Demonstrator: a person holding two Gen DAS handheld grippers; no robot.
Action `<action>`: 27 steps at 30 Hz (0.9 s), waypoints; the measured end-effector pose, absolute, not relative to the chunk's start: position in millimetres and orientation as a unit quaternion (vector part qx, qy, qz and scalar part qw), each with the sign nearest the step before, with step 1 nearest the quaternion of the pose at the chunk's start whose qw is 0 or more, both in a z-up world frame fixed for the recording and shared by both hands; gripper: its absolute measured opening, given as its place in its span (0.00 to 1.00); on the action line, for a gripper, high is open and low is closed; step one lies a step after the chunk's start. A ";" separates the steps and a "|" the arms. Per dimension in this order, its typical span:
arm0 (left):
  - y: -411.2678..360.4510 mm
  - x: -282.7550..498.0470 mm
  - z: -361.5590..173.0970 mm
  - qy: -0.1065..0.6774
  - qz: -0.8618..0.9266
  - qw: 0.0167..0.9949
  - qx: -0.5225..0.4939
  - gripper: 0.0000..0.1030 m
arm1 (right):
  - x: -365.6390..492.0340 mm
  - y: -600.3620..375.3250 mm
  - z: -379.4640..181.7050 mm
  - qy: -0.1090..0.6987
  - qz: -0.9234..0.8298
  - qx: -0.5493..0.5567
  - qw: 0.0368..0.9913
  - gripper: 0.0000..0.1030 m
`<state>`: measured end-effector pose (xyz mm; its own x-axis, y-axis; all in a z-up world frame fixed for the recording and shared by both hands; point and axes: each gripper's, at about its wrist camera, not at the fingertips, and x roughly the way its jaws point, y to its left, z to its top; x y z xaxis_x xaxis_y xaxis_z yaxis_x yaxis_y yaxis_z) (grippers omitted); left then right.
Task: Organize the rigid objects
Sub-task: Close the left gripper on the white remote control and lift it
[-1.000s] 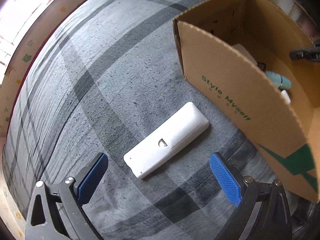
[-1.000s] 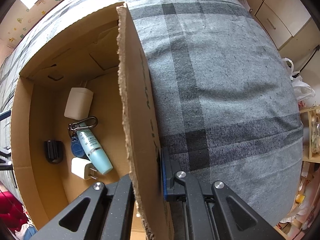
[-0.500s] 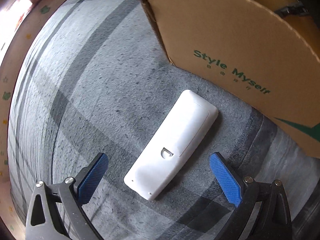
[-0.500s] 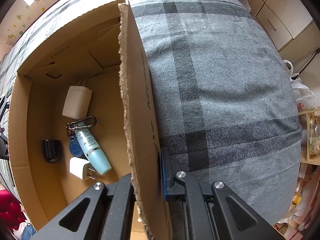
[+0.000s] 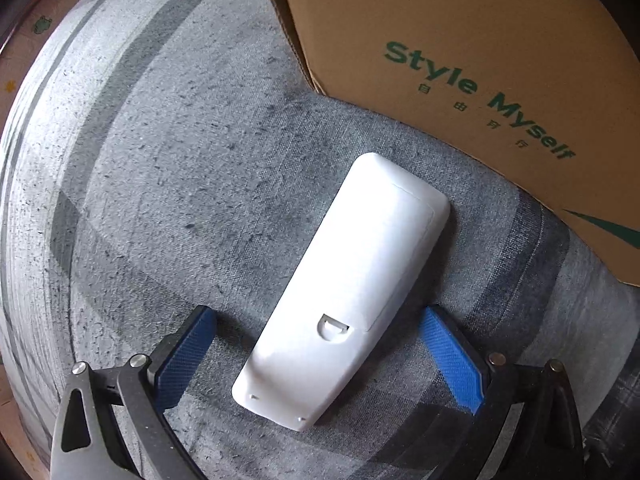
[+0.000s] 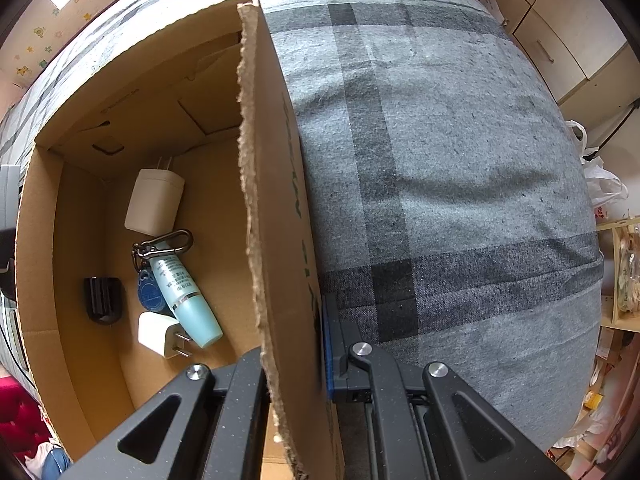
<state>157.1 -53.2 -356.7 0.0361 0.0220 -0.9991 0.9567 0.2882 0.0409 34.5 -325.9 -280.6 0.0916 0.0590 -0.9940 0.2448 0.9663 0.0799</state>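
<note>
Here, the left gripper (image 5: 316, 344) hangs with jaws spread wide, straddling the white remote (image 5: 344, 296) without touching it; the remote lies back-up on the grey plaid bed (image 5: 168, 168), its far end at one o'clock near the cardboard box (image 5: 480, 40); the right gripper (image 6: 296, 360) is clenched on that box's wall.

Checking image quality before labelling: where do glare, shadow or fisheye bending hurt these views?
Left wrist: the white remote is nearly blown out, plaid cloth lines bow. Right wrist: sharp, box wall curves, box floor shaded, corners vignetted black.
</note>
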 end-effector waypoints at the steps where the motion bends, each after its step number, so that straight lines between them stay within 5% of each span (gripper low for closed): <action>1: -53.1 161.0 -358.9 0.567 -0.408 0.570 0.433 1.00 | 34.9 -325.4 -280.4 0.671 -0.064 0.113 0.730 0.04; 8: -63.7 167.3 -360.0 0.576 -0.409 0.560 0.434 0.95 | 35.7 -325.1 -280.5 0.672 -0.062 0.112 0.730 0.04; 11: -68.4 161.1 -355.9 0.579 -0.418 0.553 0.430 0.76 | 36.6 -324.4 -280.9 0.672 -0.061 0.112 0.730 0.04; 13: -70.6 162.4 -352.7 0.590 -0.416 0.551 0.419 0.55 | 37.2 -323.9 -281.3 0.671 -0.060 0.111 0.730 0.04; 27: -69.7 147.0 -322.7 0.611 -0.330 0.625 0.357 0.49 | 37.5 -319.1 -277.9 0.668 -0.049 0.100 0.736 0.04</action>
<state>147.0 -69.7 -322.7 0.0355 0.0230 -0.9991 0.8488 0.5271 0.0423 37.5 -319.1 -277.9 0.1022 0.0618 -0.9928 0.2062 0.9751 0.0819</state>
